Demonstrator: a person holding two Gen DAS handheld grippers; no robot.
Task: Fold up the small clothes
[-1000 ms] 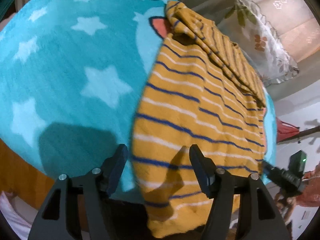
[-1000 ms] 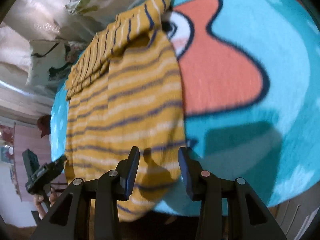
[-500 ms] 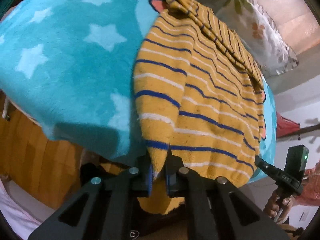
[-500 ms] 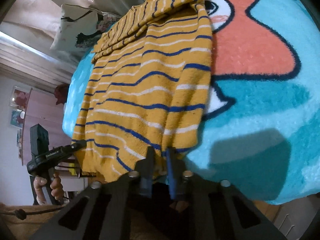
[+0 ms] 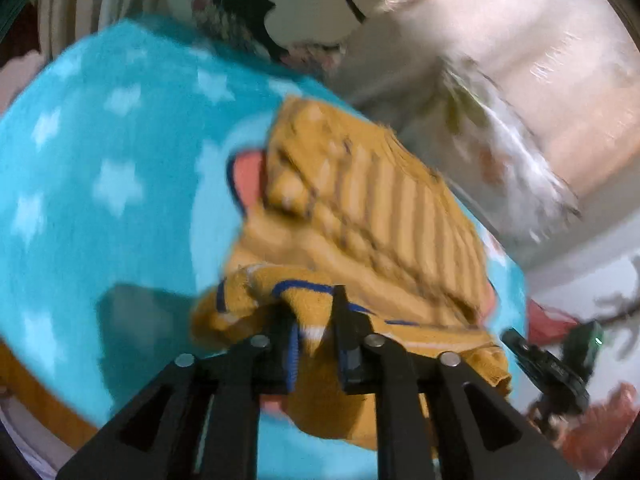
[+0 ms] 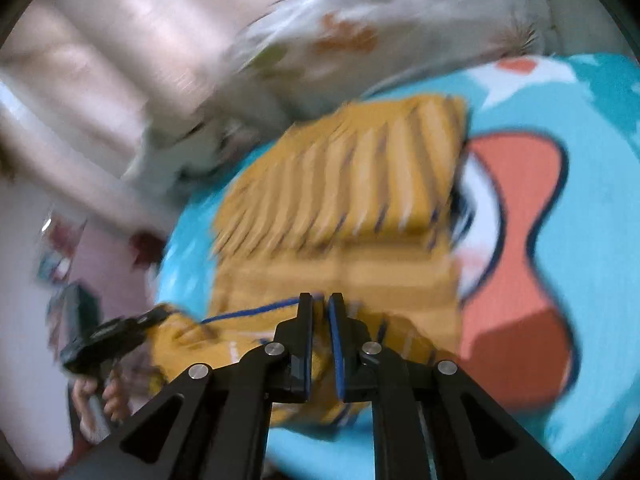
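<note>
Both views motion-blurred. Yellow striped sweater (image 5: 372, 216) lies on the turquoise star-print blanket (image 5: 100, 184), which serves as landmark throughout: garment sits toward the blanket's edge nearest the floral pillows (image 5: 508, 148), partly covering the blanket's orange-and-white cartoon patch (image 6: 516, 216). Sweater's far portion is laid flat with stripes running lengthwise; near hem is lifted off the blanket and bunched. Left gripper (image 5: 310, 320) clenched on a pinch of that hem, a blue-striped fold of cloth standing between its fingers (image 5: 340, 320), fabric draping to either side above the blanket's near edge. Right gripper (image 6: 320, 320) likewise pinched tight on the hem, fingers (image 6: 304, 332) nearly meeting with a thin blue-edged layer caught between them; yellow cloth sags beneath, over the blanket. In the right view the left gripper (image 6: 116, 336) shows beyond the blanket's edge with the person's hand (image 6: 100, 396) under it, sweater cloth at its tip. Blanket's dark shadow falls beside the raised hem.
</note>
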